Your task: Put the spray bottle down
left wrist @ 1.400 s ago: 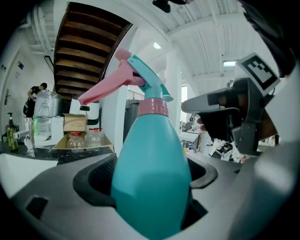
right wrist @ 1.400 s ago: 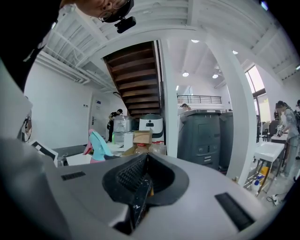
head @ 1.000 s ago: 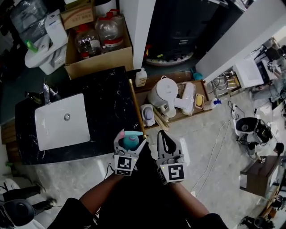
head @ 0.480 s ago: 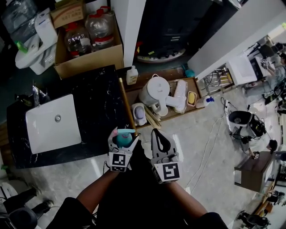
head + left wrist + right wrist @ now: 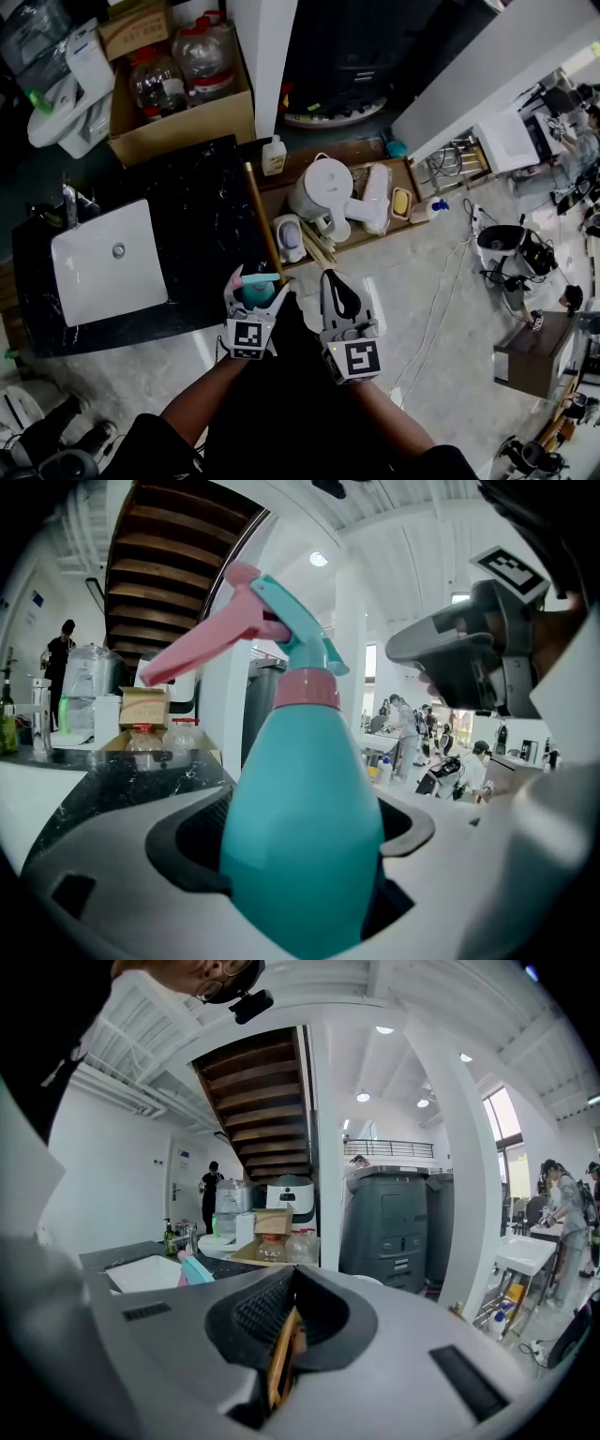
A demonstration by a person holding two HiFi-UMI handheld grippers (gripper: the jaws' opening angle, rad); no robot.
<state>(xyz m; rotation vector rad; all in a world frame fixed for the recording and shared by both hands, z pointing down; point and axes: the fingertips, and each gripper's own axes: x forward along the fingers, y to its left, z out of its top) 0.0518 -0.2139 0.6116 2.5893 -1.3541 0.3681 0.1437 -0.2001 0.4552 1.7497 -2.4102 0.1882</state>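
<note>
**Spray bottle held in the left gripper at the front edge of the black surface**

At far left, a white sink [image 5: 108,262] is set into the black marble surface [image 5: 211,216], with a faucet [image 5: 67,202] at its back edge. Behind the surface stands a cardboard box [image 5: 187,117] holding 2 large clear water bottles.

The left gripper [image 5: 255,286] hangs above the front right corner of the surface, over its edge. Its jaws are clamped on the belly of the spray bottle [image 5: 300,827], 1 on each side. The bottle is teal with a pink collar and a pink trigger. It stands upright in the grip and rests on nothing. In the left gripper view the trigger juts to the left, toward the surface.

Just to the right, close beside it and level with it, is the right gripper [image 5: 336,284], above the pale floor [image 5: 422,375]. In the right gripper view its jaws are drawn together to a thin slit. A sliver of wood colour shows in that slit; I cannot tell what it is.

Beyond both grippers, a low wooden shelf [image 5: 361,239] adjoins the right end of the surface. It carries a small white bottle [image 5: 274,155] and a white jug-like appliance [image 5: 319,192]. Farther right, cables trail across the floor.
</note>
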